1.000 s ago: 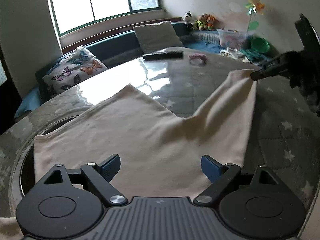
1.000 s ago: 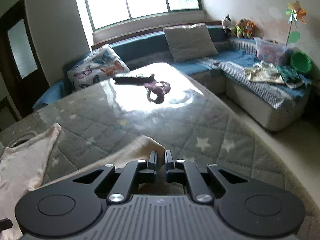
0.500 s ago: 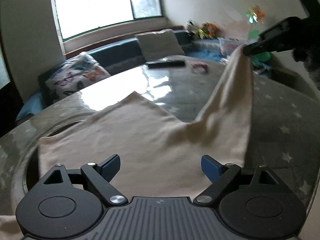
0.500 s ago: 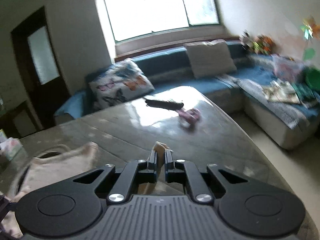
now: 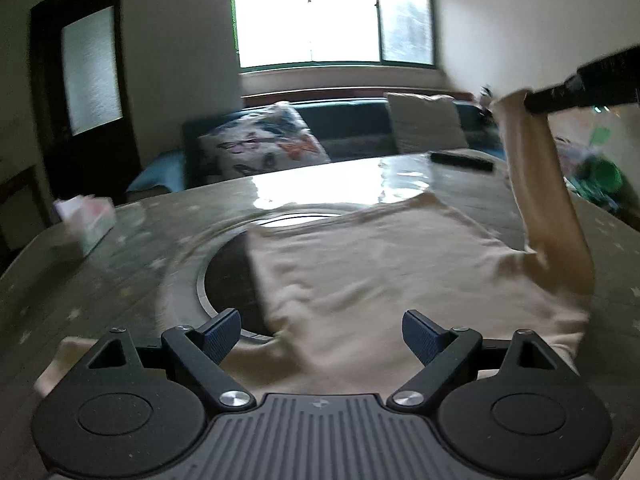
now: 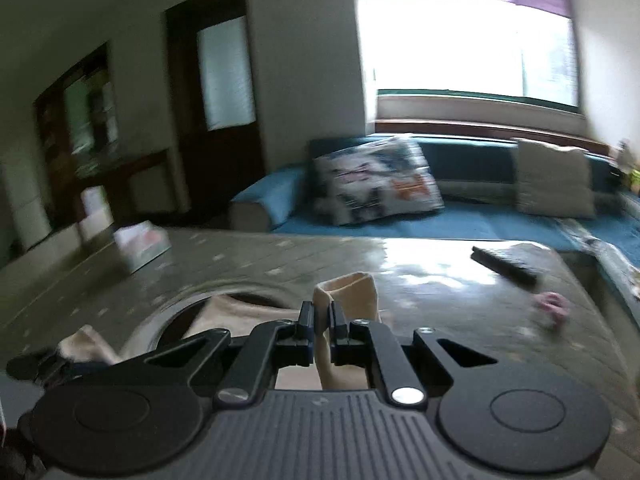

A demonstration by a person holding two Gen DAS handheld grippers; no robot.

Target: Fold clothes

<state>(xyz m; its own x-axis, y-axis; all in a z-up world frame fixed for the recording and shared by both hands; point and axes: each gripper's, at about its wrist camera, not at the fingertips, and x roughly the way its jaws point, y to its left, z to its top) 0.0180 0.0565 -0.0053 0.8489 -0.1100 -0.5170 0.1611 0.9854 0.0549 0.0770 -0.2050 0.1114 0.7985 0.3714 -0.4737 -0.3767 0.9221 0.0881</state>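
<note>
A cream garment (image 5: 380, 276) lies spread on the round table (image 5: 132, 264), partly over the dark round inset in its middle. My left gripper (image 5: 320, 330) is open and empty, low over the garment's near edge. My right gripper (image 6: 321, 318) is shut on a corner of the garment (image 6: 352, 292) and holds it up high. In the left wrist view the right gripper (image 5: 532, 106) shows at the upper right, with a strip of cloth (image 5: 544, 184) hanging from it down to the table.
A tissue box (image 5: 90, 220) stands at the table's left. A black remote (image 5: 460, 160) and a pink item (image 6: 550, 308) lie at the far right side. A blue sofa (image 6: 460, 216) with cushions runs behind the table under the window.
My right gripper has lifted the garment's corner higher and carried it leftward over the table. Both views have swung to the left, so the tissue box and door now show.
</note>
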